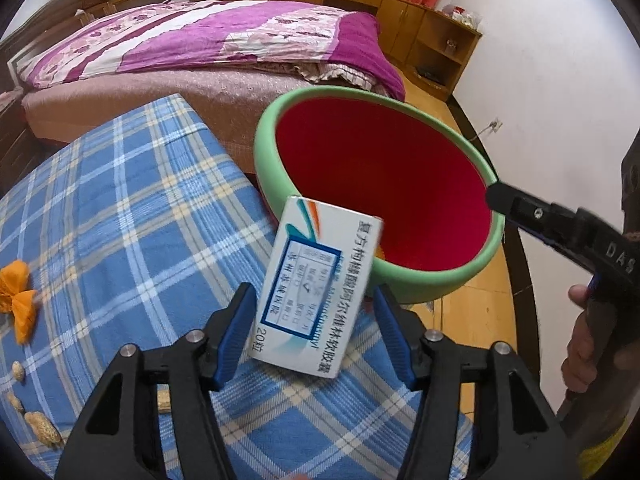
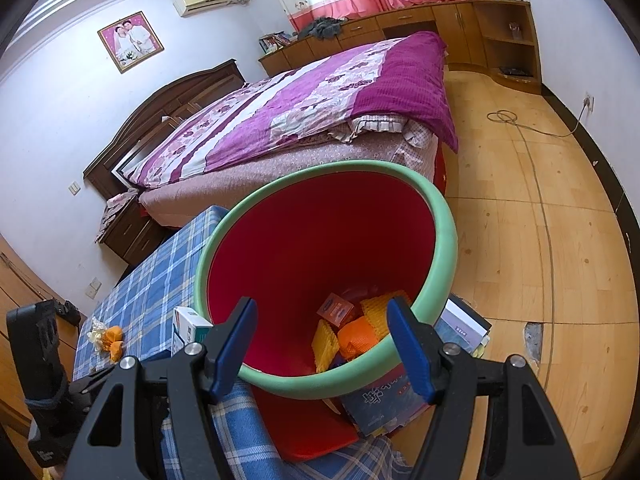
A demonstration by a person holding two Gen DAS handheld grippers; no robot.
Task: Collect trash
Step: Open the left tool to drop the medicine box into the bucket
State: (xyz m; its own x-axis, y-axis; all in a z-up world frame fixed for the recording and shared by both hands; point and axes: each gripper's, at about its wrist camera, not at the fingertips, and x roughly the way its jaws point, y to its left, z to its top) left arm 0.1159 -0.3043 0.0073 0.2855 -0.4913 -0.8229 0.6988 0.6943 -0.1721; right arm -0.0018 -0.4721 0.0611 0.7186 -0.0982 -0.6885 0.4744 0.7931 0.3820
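Note:
A white medicine box (image 1: 316,288) with blue print stands tilted between the fingers of my left gripper (image 1: 316,336), over the table edge just before the bin; its image is blurred and gaps show on both sides. The red bin with a green rim (image 1: 280,120) is tipped toward the table. My right gripper (image 2: 322,344) is shut on the bin's near rim (image 2: 332,390) and holds it tilted; its finger (image 1: 516,204) shows in the left wrist view. Inside the bin lie an orange box (image 2: 336,310) and yellow and orange plastic pieces (image 2: 356,332). The medicine box also shows beside the bin (image 2: 190,324).
A blue plaid cloth (image 1: 120,216) covers the table. On it lie orange peel (image 1: 18,300), several peanuts (image 1: 42,428) and crumpled paper (image 2: 96,334). Books (image 2: 380,400) lie under the bin. A bed with a purple quilt (image 2: 320,92) stands behind. Wood floor (image 2: 540,220) is to the right.

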